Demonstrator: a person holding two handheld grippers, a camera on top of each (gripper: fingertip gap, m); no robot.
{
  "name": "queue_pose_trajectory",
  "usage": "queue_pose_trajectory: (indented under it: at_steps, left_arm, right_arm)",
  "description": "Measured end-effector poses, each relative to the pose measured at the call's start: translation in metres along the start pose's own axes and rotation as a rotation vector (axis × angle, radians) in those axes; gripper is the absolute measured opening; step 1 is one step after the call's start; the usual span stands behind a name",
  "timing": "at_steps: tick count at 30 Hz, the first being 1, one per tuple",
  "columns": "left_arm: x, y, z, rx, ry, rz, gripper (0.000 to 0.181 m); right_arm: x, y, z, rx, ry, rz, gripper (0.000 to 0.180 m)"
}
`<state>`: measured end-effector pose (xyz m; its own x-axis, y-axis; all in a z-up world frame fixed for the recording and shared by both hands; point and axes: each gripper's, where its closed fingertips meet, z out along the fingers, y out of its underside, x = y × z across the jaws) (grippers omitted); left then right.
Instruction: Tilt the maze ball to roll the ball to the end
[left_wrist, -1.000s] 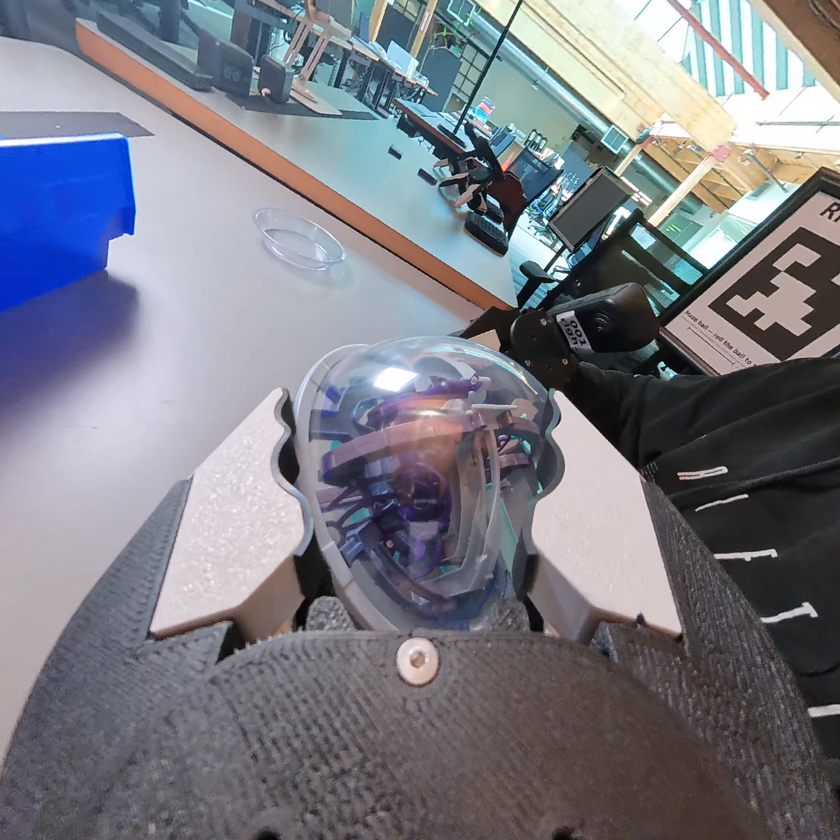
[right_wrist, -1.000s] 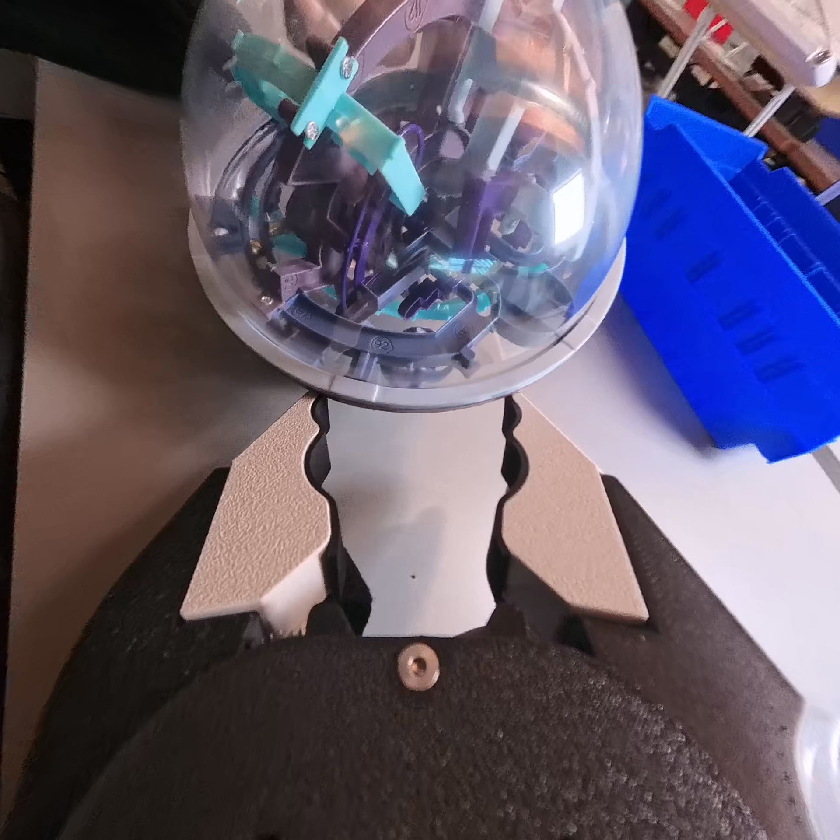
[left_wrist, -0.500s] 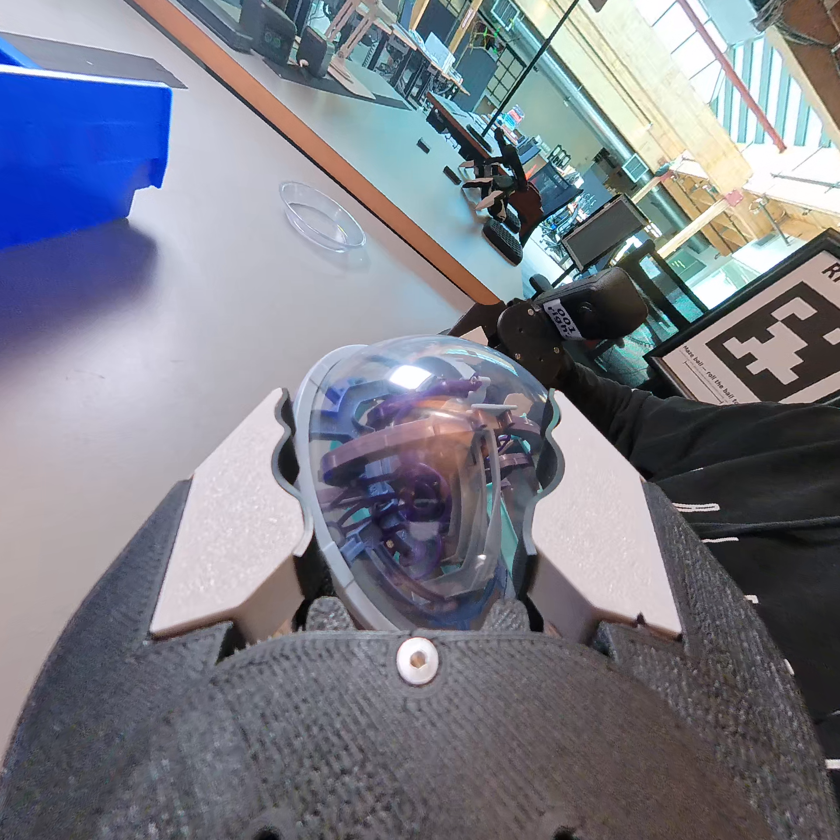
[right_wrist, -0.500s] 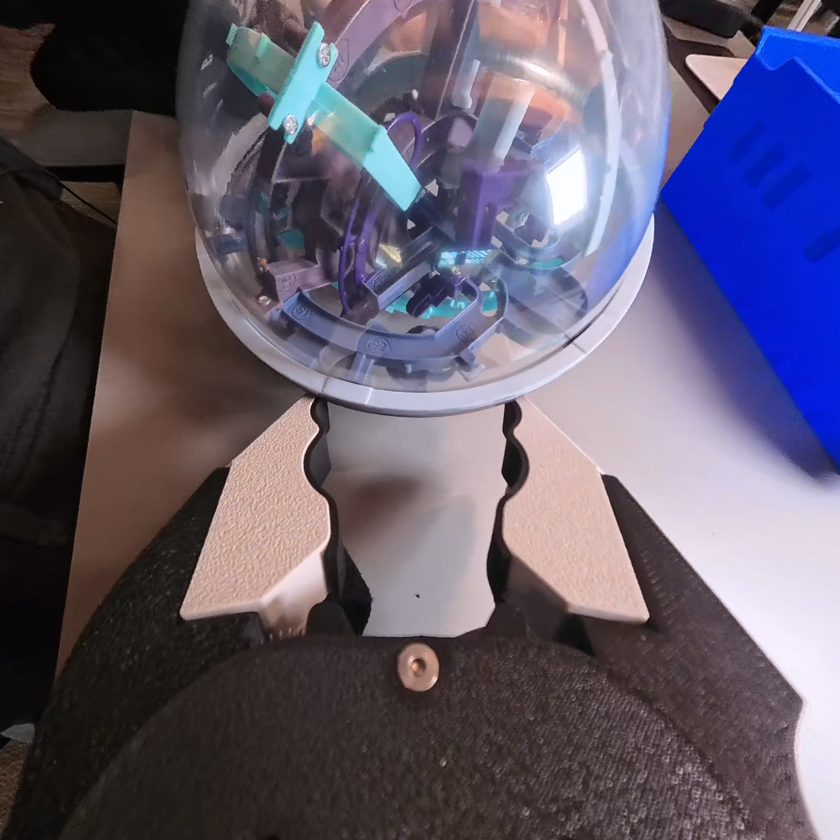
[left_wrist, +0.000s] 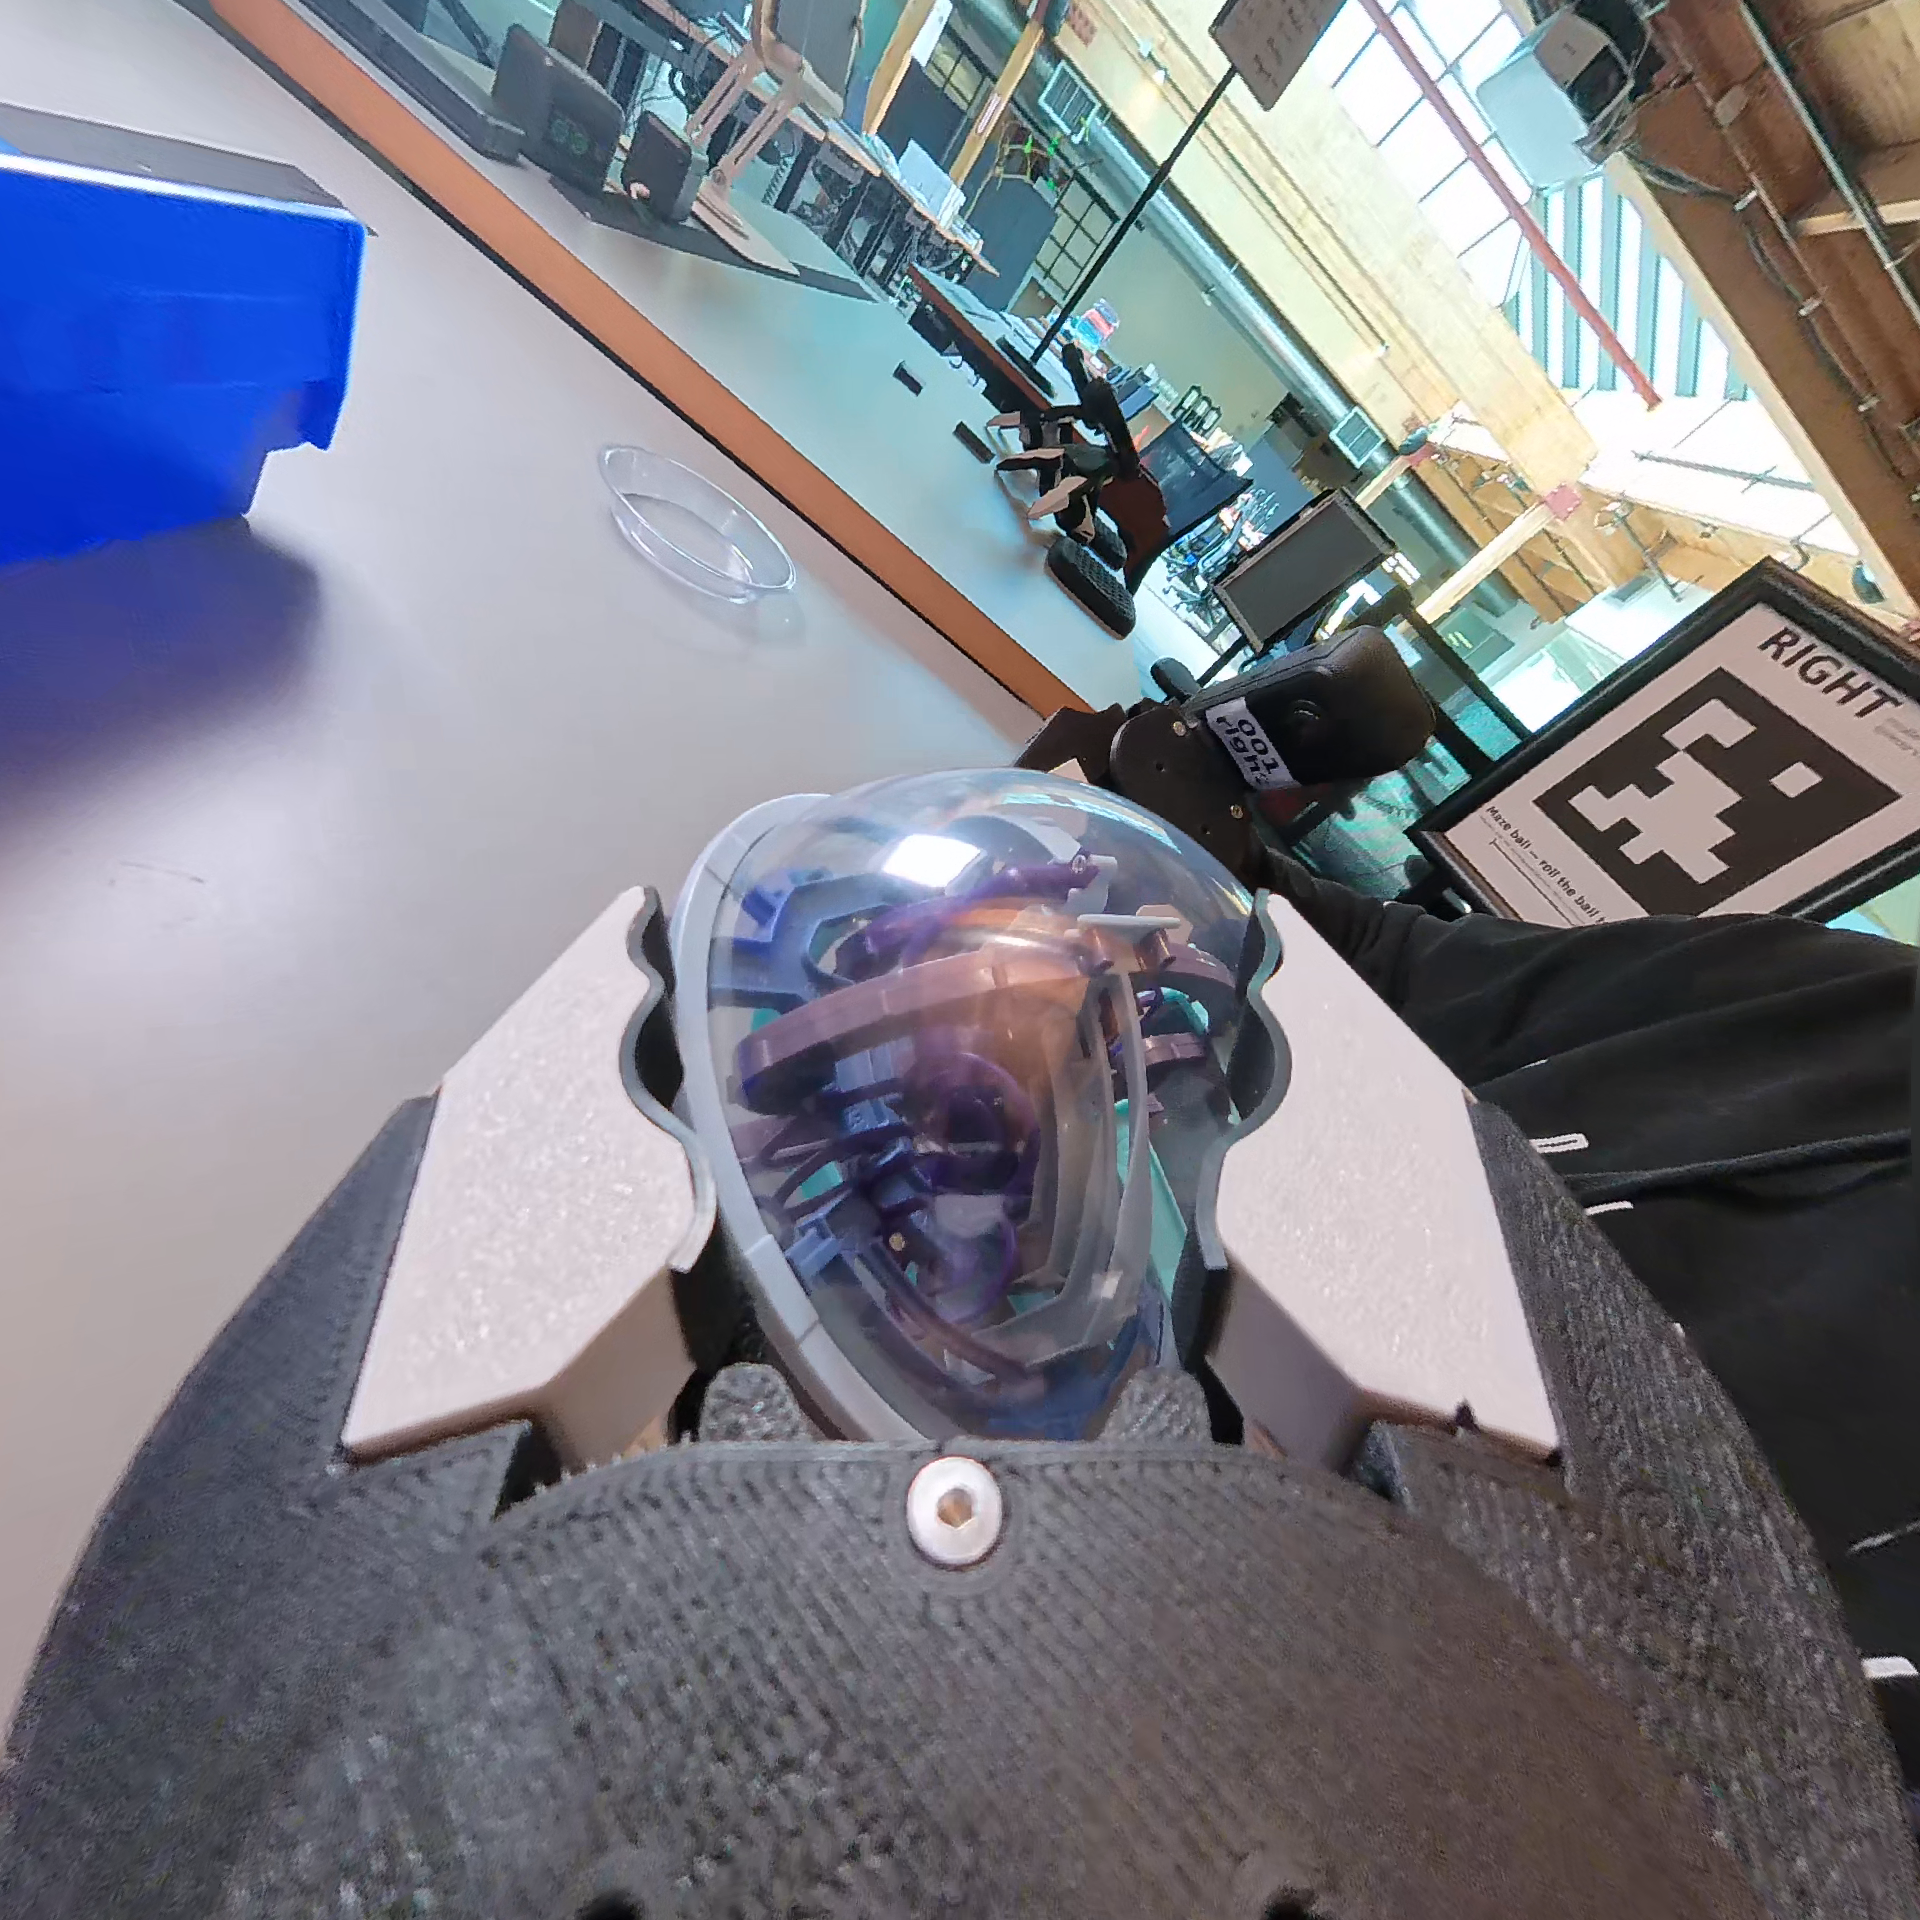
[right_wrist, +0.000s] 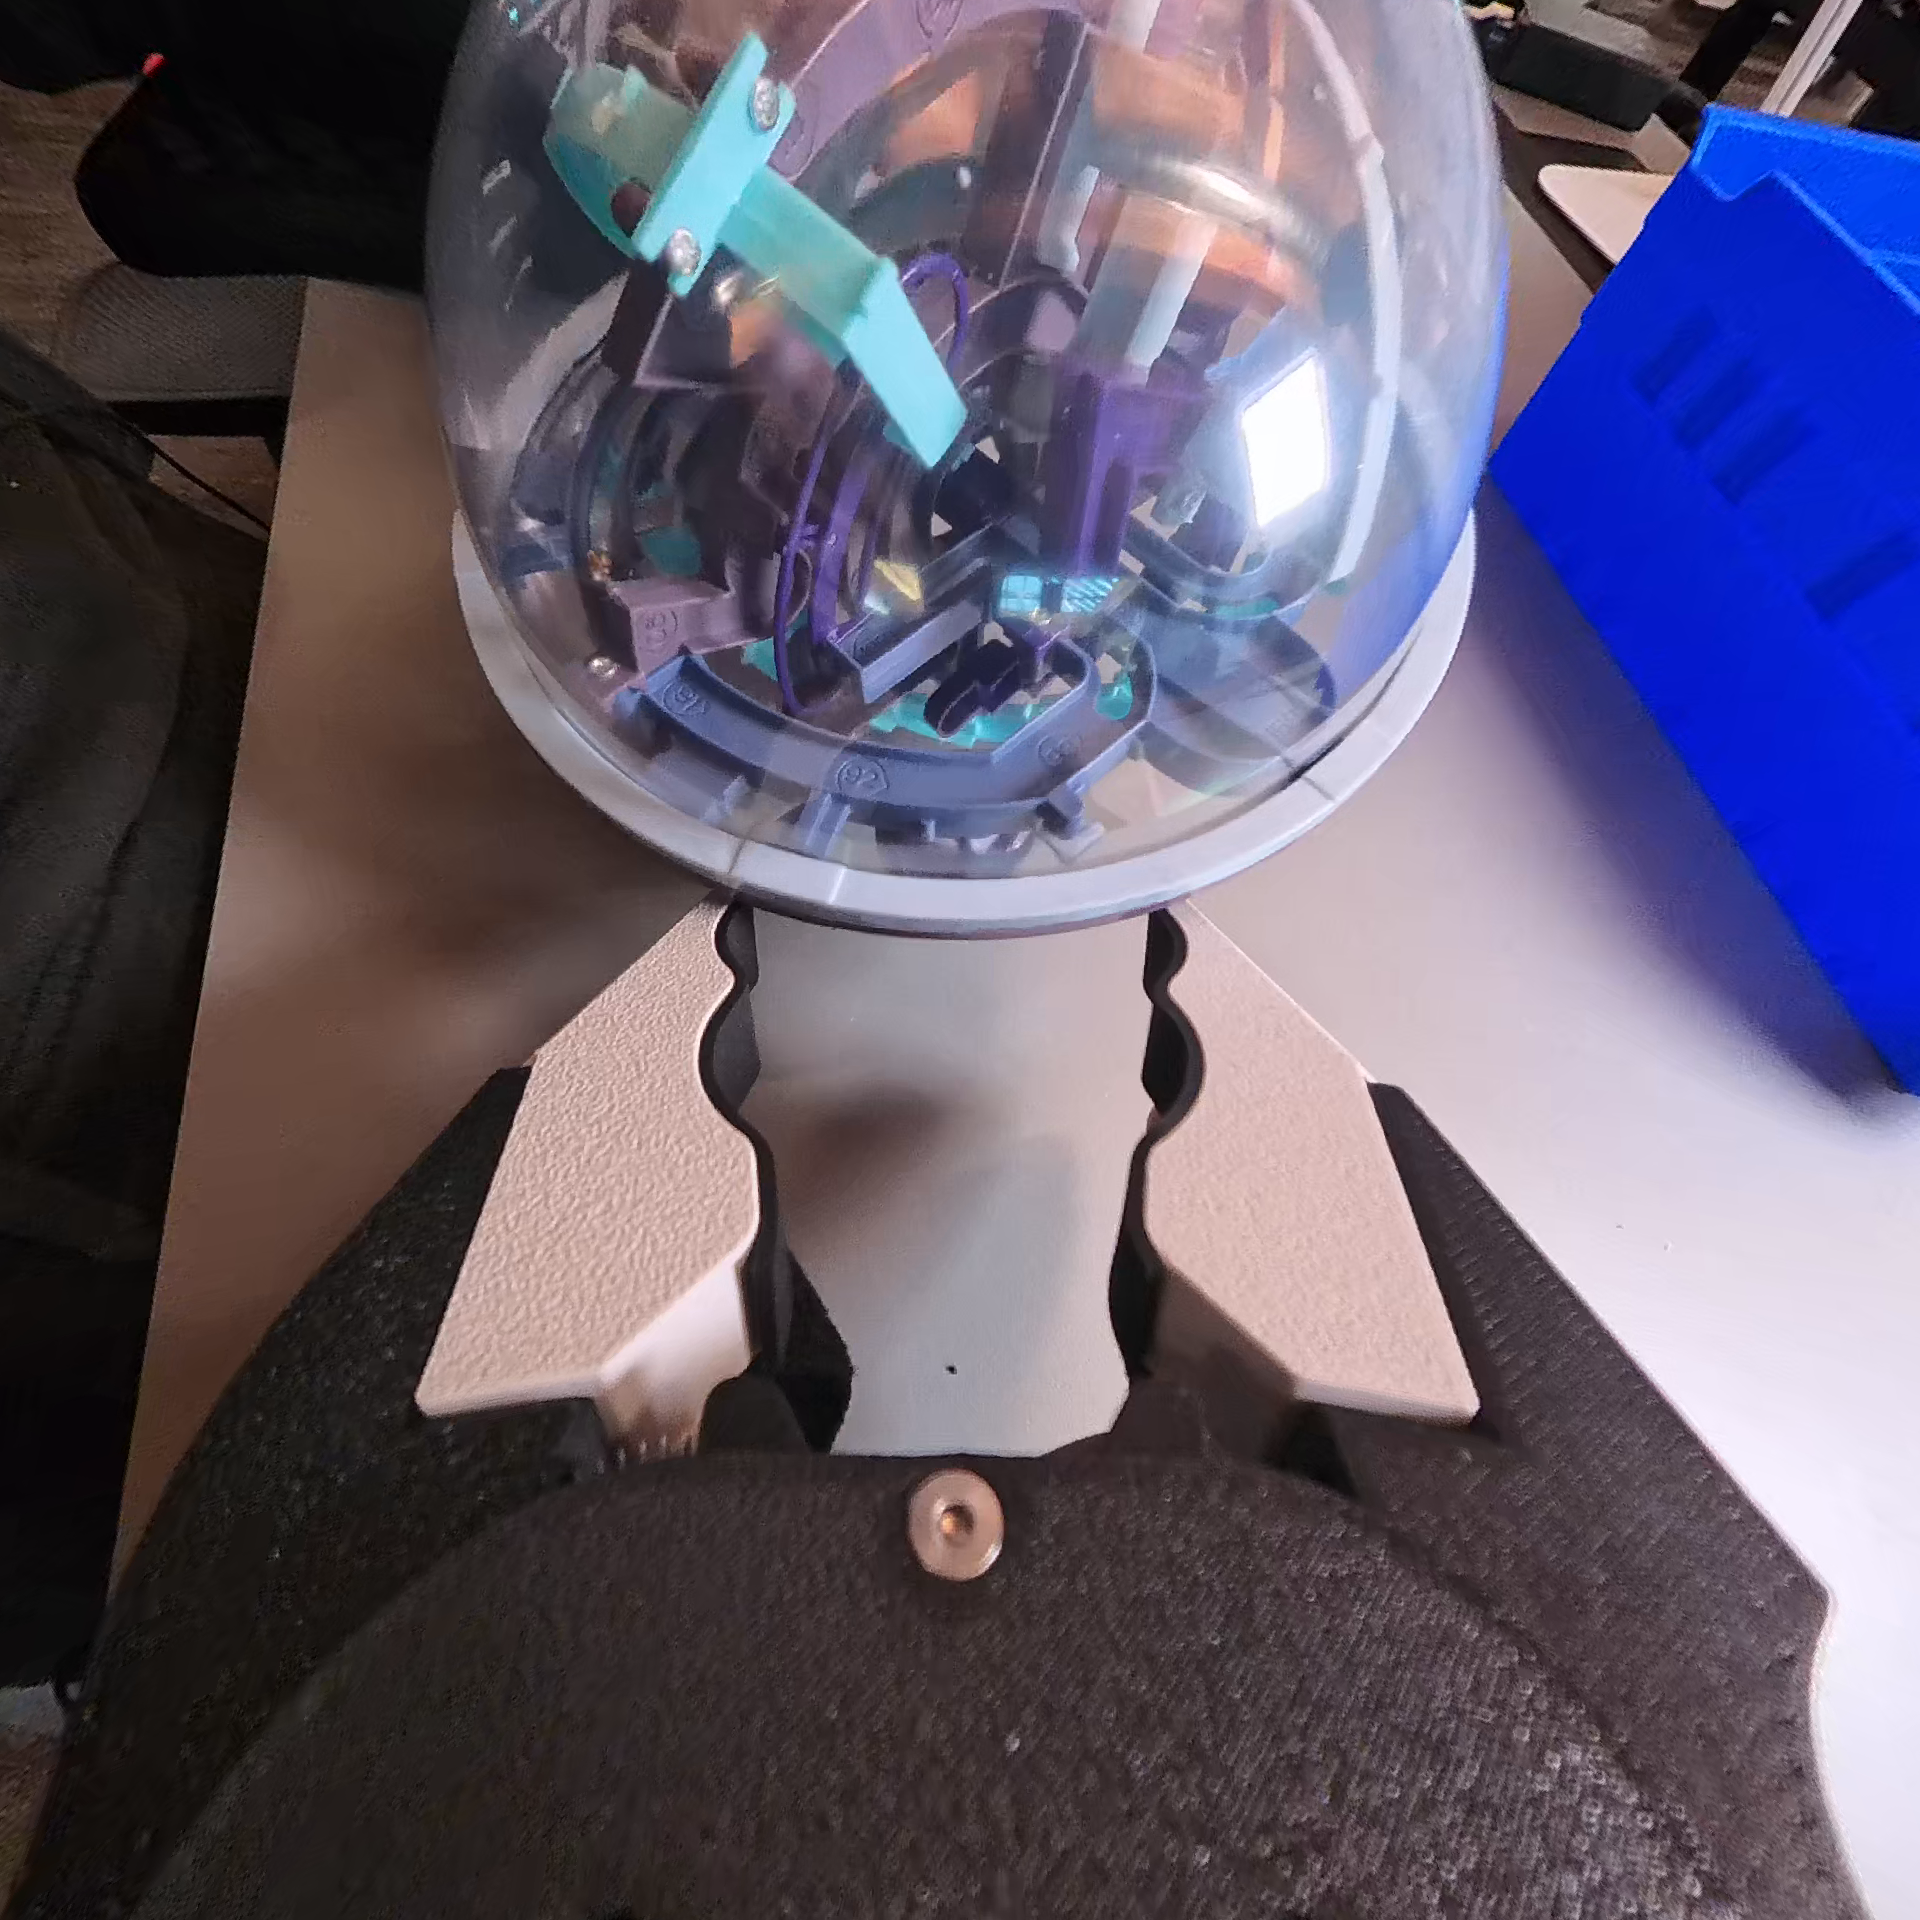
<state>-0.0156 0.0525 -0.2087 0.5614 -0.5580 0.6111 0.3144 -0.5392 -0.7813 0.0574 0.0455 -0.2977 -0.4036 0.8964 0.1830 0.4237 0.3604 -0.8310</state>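
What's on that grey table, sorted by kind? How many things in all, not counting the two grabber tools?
Maze ball, clear globe held between the left gripper fingers: 1
Blue bin: 1
Clear shallow dish: 1
Framed sign with a black-and-white marker: 1
Total: 4

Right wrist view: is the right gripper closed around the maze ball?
No, the right gripper is open, its fingertips only at the grey rim of the maze ball.
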Motion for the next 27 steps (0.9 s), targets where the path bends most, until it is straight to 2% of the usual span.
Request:
queue_pose_trajectory:
  at_steps: [27]
  left_arm:
    - [-0.014,-0.004,0.006,-0.052,-0.052,-0.123,0.108]
  right_arm:
    - [0.003,0.007,0.005,-0.035,-0.038,0.074,0.076]
